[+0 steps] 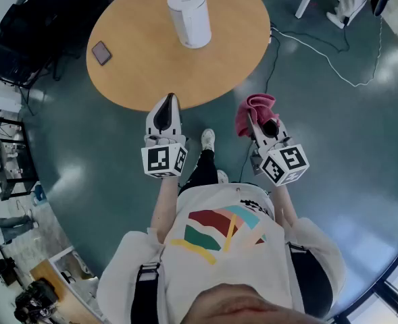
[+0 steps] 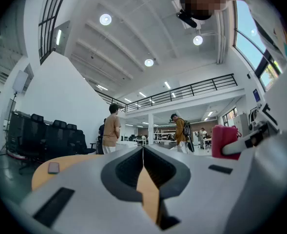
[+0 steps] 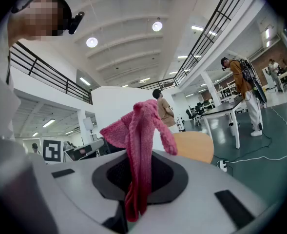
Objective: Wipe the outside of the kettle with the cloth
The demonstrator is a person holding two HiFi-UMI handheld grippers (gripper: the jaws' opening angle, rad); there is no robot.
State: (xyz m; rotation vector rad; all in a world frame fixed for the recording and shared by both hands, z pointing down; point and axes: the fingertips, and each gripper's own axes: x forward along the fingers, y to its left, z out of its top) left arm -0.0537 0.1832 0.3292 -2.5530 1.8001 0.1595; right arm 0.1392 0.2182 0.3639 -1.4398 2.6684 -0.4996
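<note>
Open office hall, mezzanine railing (image 2: 197, 87), office chairs (image 2: 41, 133)

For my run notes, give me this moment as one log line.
phase: before wiping | left gripper: shut, empty | right gripper: shut on pink cloth | kettle: upright on round table, untouched

**Kettle on the table, cloth off it**

The kettle (image 1: 189, 17) is a plain white cylinder with a flat top. It stands upright on the round wooden table (image 1: 138, 66), past the middle towards the far edge. The cloth (image 3: 141, 145) is pink knit, bunched and folded, pinched upright in the right gripper (image 1: 258, 128) just outside the table's near right edge.
</note>
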